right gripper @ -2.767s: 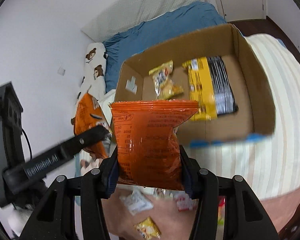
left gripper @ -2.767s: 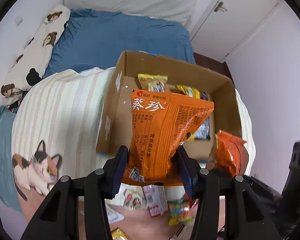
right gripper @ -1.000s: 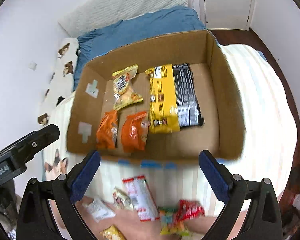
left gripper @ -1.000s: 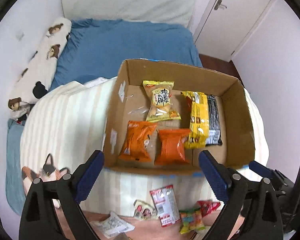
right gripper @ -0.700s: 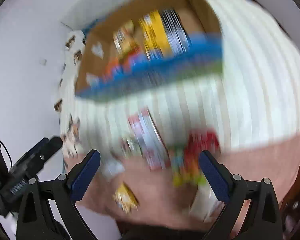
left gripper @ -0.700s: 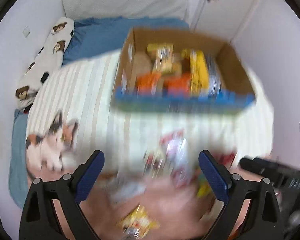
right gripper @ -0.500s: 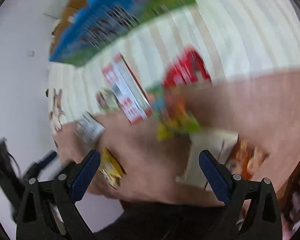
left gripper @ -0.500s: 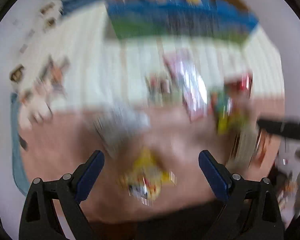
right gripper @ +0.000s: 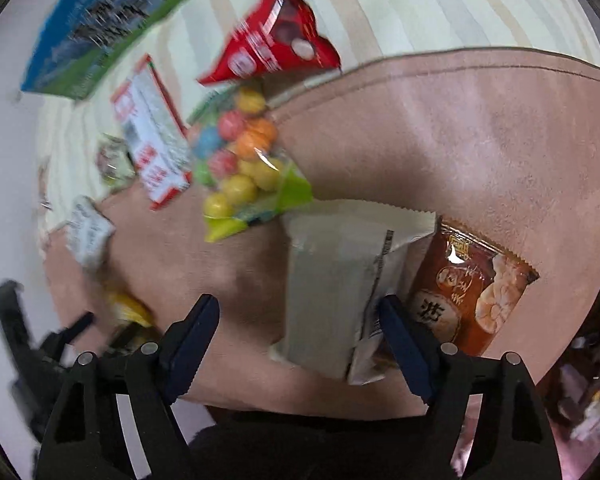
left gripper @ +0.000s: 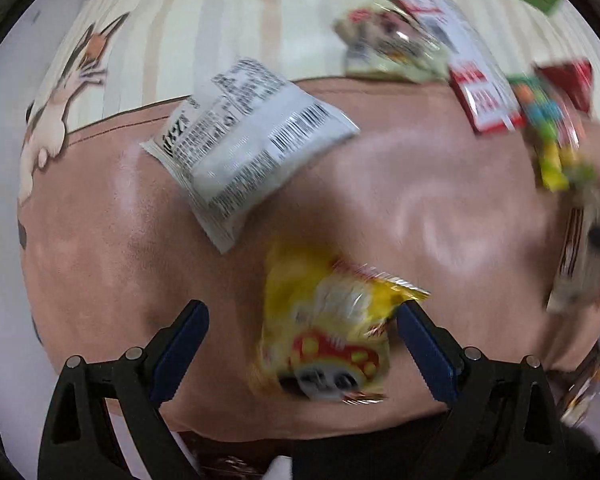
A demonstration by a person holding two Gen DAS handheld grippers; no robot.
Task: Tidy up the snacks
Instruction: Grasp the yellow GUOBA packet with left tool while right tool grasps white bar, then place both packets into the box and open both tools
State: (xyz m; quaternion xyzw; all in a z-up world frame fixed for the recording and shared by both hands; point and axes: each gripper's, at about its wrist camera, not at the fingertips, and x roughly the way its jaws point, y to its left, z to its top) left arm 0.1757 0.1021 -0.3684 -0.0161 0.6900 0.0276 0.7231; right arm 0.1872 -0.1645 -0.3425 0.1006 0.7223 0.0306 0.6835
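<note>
Down on the pink blanket [left gripper: 440, 184], a yellow snack packet [left gripper: 324, 320] lies between the spread jaws of the left gripper [left gripper: 302, 322], its corner just beside the right pad. Further right, a pale packet [right gripper: 332, 284] sits between the closing jaws of the right gripper [right gripper: 300, 318], beside a brown packet [right gripper: 468, 288]. A candy-ball bag [right gripper: 244, 164] and red packet [right gripper: 272, 48] lie farther off.
</note>
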